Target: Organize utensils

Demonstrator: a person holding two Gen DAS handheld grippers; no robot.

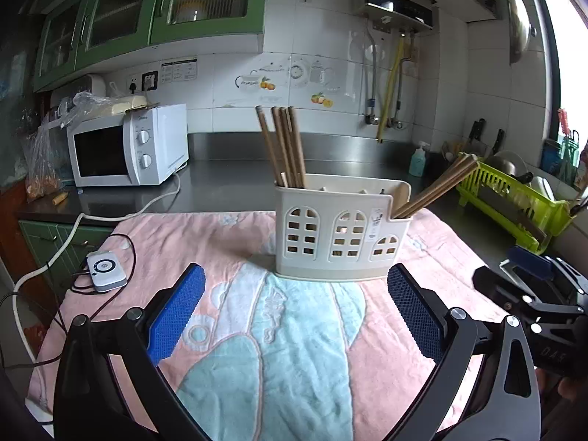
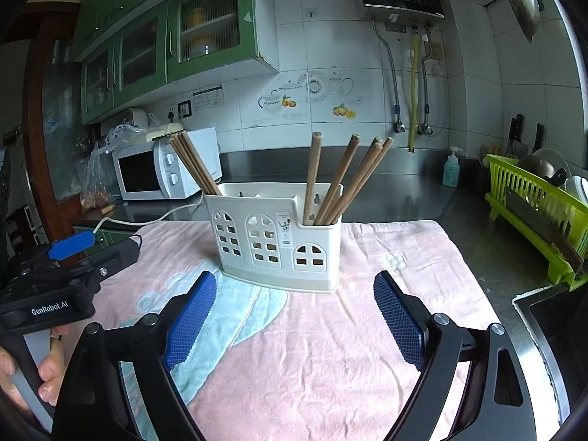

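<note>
Nearest the left wrist camera, the left tool (image 1: 296, 308) hangs low over a pink and pale-blue towel (image 1: 294, 349), its blue-padded fingers (image 1: 176, 316) spread wide with nothing between them. Seen from its own camera, the right tool (image 2: 294, 314) is likewise spread apart and empty above the same towel, which covers the near part of the tabletop (image 2: 404, 191). In the right wrist view a hand (image 2: 33, 375) grips the handle of the left tool at the lower left edge.

Just beyond both tools, standing upright on the towel, is a cream plastic utensil holder (image 2: 279, 242) with arched window cut-outs. A tight bundle of wooden chopsticks (image 2: 194, 165) leans out of its left end compartment, and four more chopsticks (image 2: 345, 180) fan out of the lower compartment at its right end. The middle section cannot be read clearly.

To the left of the towel lies a small white device (image 1: 106, 270) with dark cables, touching the towel's edge. Further back on the steel tabletop sit a white microwave (image 1: 128, 147) at the left, with a plastic bag on top, and a bottle of blue-green soap (image 2: 451, 169) toward the right. A lime-green dish rack (image 2: 540, 217) holding dishes stands at the far right beside the sink. Behind everything, white wall tiles carry green cabinets (image 2: 165, 44) and a water heater (image 2: 400, 0).
</note>
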